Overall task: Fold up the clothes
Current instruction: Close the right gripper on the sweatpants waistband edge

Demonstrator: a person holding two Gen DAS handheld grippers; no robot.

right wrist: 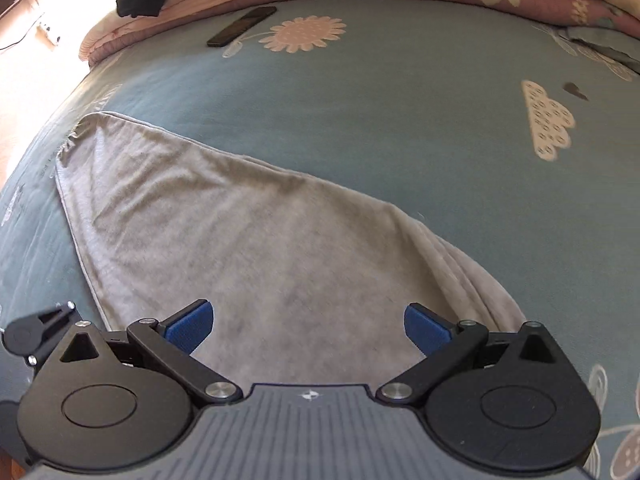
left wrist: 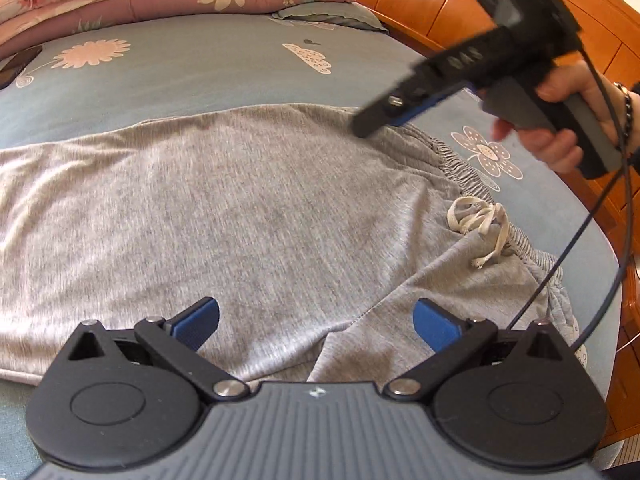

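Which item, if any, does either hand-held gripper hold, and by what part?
Nothing is held. The left hand-held gripper and the right hand-held gripper are both open above the grey trousers.

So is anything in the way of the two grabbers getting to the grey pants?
Nothing visible is. The left gripper and the right gripper are both open, with only bare fabric of the grey pants ahead of their fingers. The phone lies far off on the bedsheet, near the folded quilts.

Grey drawstring trousers (left wrist: 240, 208) lie flat on the bed; waistband bunched.
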